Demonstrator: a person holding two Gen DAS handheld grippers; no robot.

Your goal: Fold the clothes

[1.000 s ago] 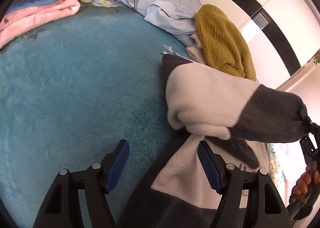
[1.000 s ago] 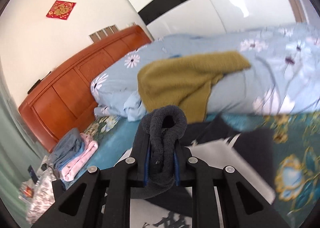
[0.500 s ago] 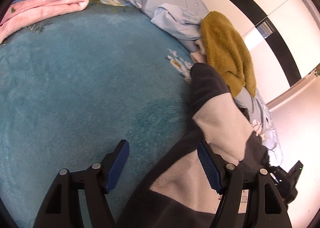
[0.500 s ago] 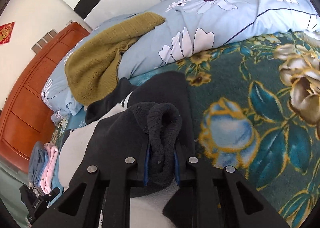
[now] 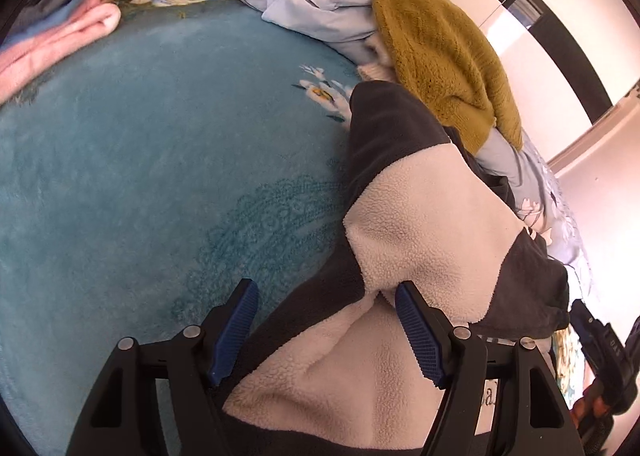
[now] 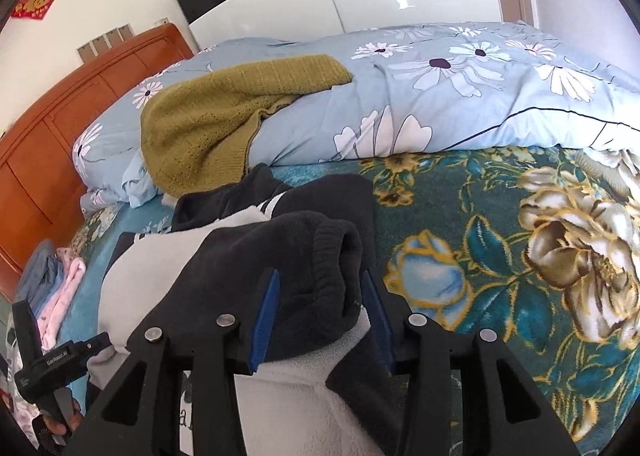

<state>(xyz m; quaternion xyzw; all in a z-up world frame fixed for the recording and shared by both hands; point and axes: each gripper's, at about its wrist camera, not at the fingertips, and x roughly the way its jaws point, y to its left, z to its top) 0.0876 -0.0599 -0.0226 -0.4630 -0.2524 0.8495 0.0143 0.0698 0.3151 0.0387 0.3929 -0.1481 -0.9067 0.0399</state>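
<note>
A dark grey and cream fleece sweater (image 5: pixel 416 212) lies on the teal bed blanket (image 5: pixel 160 144), one sleeve folded across its body. My left gripper (image 5: pixel 324 330) is open, its blue pads either side of the sweater's lower part. My right gripper (image 6: pixel 320 316) is open, with the dark sleeve cuff (image 6: pixel 320 256) lying loosely between its blue pads. The sweater also shows in the right wrist view (image 6: pixel 152 276).
A mustard knit sweater (image 5: pixel 436 52) lies on the light blue floral quilt (image 6: pixel 460 96) behind. Folded pink and grey clothes (image 5: pixel 52 28) are stacked at the far left. A wooden headboard (image 6: pixel 80 116) and white wardrobe doors stand beyond the bed.
My right gripper carried the sleeve down onto the sweater and opened, releasing the cuff. The sleeve now rests folded across the body. My left gripper stayed open in place.
</note>
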